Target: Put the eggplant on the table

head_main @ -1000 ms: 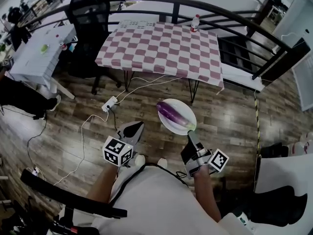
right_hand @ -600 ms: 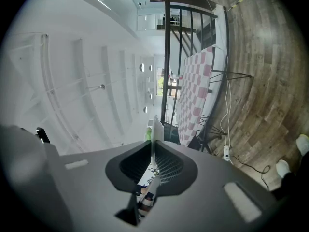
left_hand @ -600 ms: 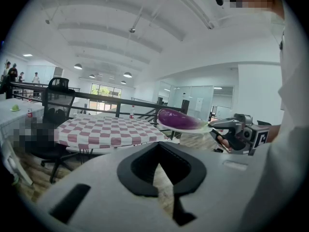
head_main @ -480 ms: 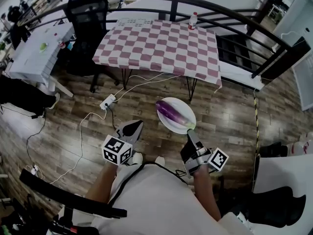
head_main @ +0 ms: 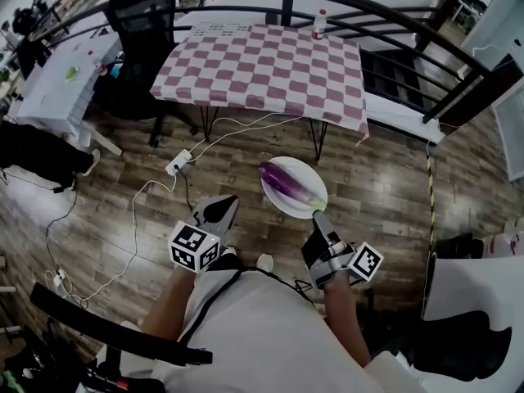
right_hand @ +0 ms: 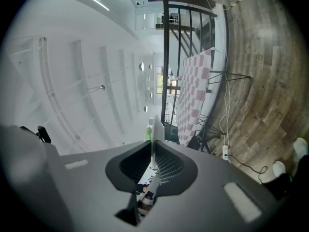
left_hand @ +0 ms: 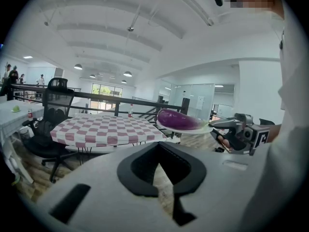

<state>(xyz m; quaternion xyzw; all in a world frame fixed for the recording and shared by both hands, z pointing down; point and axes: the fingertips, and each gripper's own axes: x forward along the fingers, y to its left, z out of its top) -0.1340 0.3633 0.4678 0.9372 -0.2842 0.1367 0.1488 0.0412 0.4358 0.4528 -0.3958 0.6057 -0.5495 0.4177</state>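
Observation:
A purple eggplant (head_main: pixel 286 183) lies on a white plate (head_main: pixel 304 173), carried level above the wooden floor. My right gripper (head_main: pixel 318 217) is shut on the plate's near rim; the right gripper view shows that rim (right_hand: pixel 153 132) edge-on between the jaws. The left gripper (head_main: pixel 218 211) is shut with nothing in it, held left of the plate. From the left gripper view the eggplant (left_hand: pixel 177 119) and plate (left_hand: pixel 203 128) hang to the right, in front of the table. The red-and-white checkered table (head_main: pixel 262 64) stands ahead, apart from the plate.
A small bottle (head_main: pixel 318 24) stands at the table's far edge. A black railing (head_main: pixel 393 23) curves behind the table. A black office chair (head_main: pixel 143 23) stands at the table's left. White cables and a power strip (head_main: pixel 182 168) lie on the floor.
The view has shifted a little toward the checkered table. The plate with the eggplant stays in the right gripper; the left gripper keeps its place beside it.

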